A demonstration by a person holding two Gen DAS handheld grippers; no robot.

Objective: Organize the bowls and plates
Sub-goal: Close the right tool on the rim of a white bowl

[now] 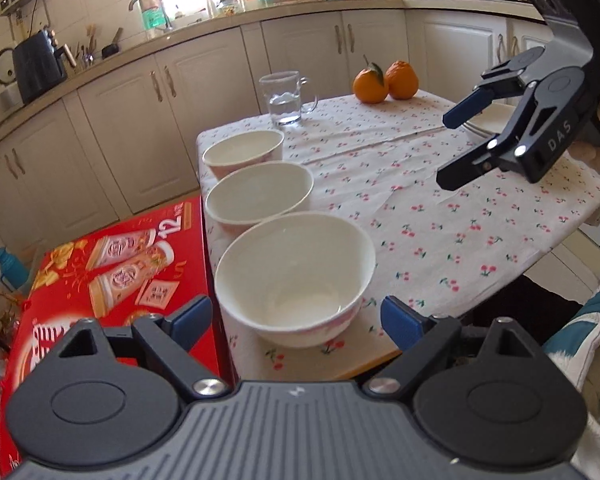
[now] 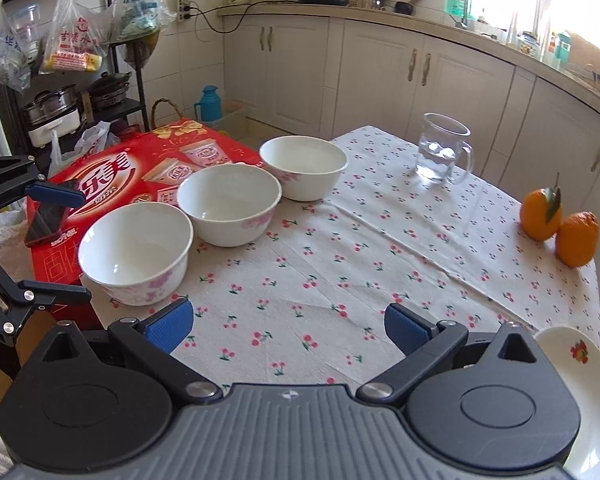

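Three white bowls with pink flowers stand in a row along the table's left edge: the near bowl [image 1: 294, 276] [image 2: 136, 252], the middle bowl [image 1: 259, 196] [image 2: 229, 206] and the far bowl [image 1: 244, 152] [image 2: 303, 166]. My left gripper [image 1: 296, 320] is open, its blue pads either side of the near bowl, just short of it. My right gripper [image 2: 289, 326] is open and empty above the tablecloth; it also shows in the left wrist view [image 1: 448, 148]. A white plate [image 2: 580, 392] lies at the table's right corner, partly hidden by my right gripper.
The table has a cherry-print cloth [image 1: 440, 216]. A glass mug of water [image 1: 286, 98] [image 2: 444, 152] and two oranges [image 1: 384, 80] [image 2: 556, 226] stand at the far side. A red carton [image 1: 112, 276] [image 2: 140, 168] with a phone [image 2: 46, 220] on it sits beside the bowls.
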